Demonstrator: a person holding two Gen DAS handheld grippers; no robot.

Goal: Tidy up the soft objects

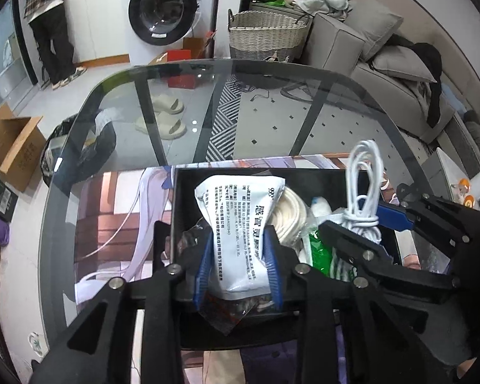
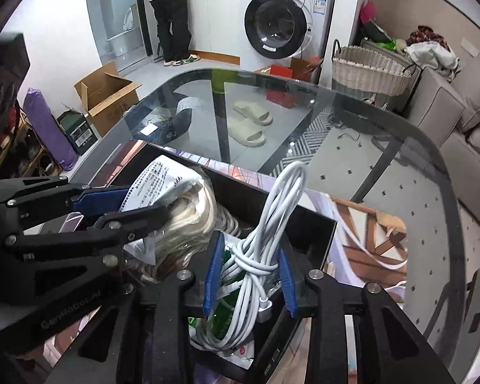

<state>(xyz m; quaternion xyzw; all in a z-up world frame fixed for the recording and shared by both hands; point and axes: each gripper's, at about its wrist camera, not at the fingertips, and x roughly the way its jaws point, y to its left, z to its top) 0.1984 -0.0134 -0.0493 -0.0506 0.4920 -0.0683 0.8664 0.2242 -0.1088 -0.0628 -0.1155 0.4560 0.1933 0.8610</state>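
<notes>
While both claws hang over the black box [image 1: 304,176]: left claw [image 1: 240,256] narrowly parted around white sachet [image 1: 240,224]; right claw [image 2: 249,272] likewise about knotted white cable [image 2: 256,256]. Risk: either item, seemingly barely pinched, slips askew, loops spilling over box wall.

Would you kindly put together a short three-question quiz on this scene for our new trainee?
1. True or false: the left gripper has a white printed pouch between its blue pads.
2. Which item sits between the right gripper's pads? A) a cream rope coil B) a knotted white cable bundle C) a green packet
3. Fill in: both items are over a black ____ on the glass table.

Key:
1. True.
2. B, the white cable bundle; the cream rope coil and green packet lie in the box.
3. Box.
</notes>
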